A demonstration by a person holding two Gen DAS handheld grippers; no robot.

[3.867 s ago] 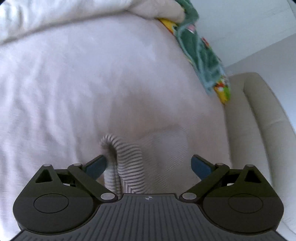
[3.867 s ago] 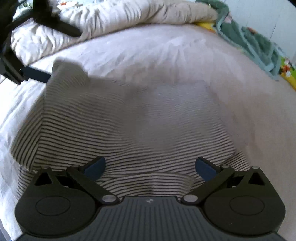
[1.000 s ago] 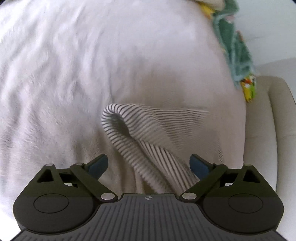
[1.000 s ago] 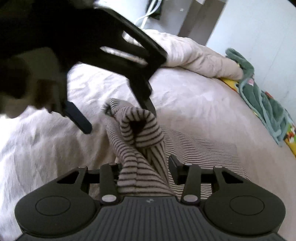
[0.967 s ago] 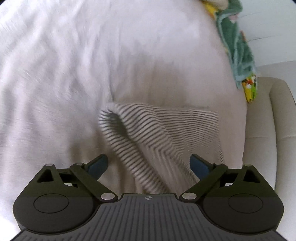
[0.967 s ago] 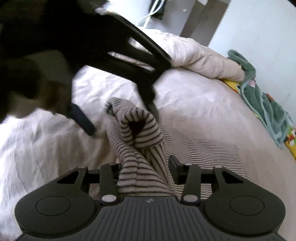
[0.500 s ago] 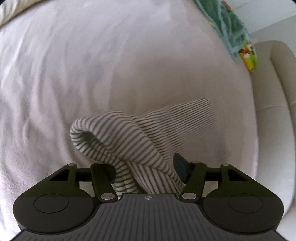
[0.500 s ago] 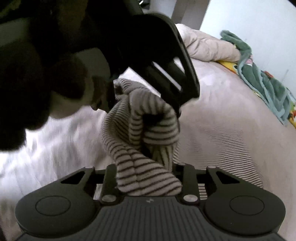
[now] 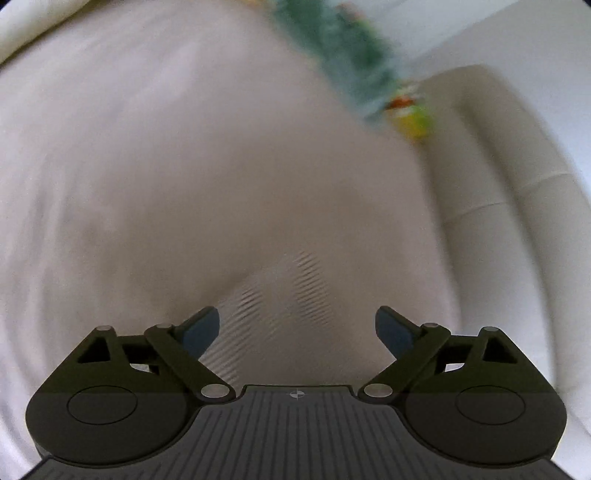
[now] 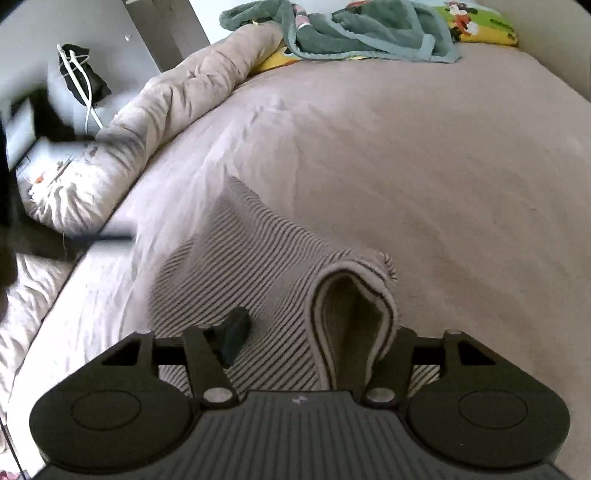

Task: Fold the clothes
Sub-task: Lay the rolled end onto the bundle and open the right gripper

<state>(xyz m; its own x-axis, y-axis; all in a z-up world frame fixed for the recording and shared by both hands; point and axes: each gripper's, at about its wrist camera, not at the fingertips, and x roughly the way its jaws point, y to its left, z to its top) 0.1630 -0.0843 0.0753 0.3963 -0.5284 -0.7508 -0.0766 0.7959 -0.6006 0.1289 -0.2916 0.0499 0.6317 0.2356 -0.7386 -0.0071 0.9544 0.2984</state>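
While the grey-and-white striped knit garment point(image 10: 251, 266) lies on the pale pink bed sheet point(image 10: 443, 166), the left tool point(image 9: 297, 328) gapes empty; the right tool point(image 10: 317, 332), partly closed, grips its raised fold.

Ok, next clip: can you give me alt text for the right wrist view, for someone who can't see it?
The right gripper, seen from behind its fingers, hovers over a striped garment lying on a pinkish-beige bed sheet, with a looped fold of the fabric standing between its fingers. A rolled duvet lies at the left edge of the bed and a green blanket at the far end.
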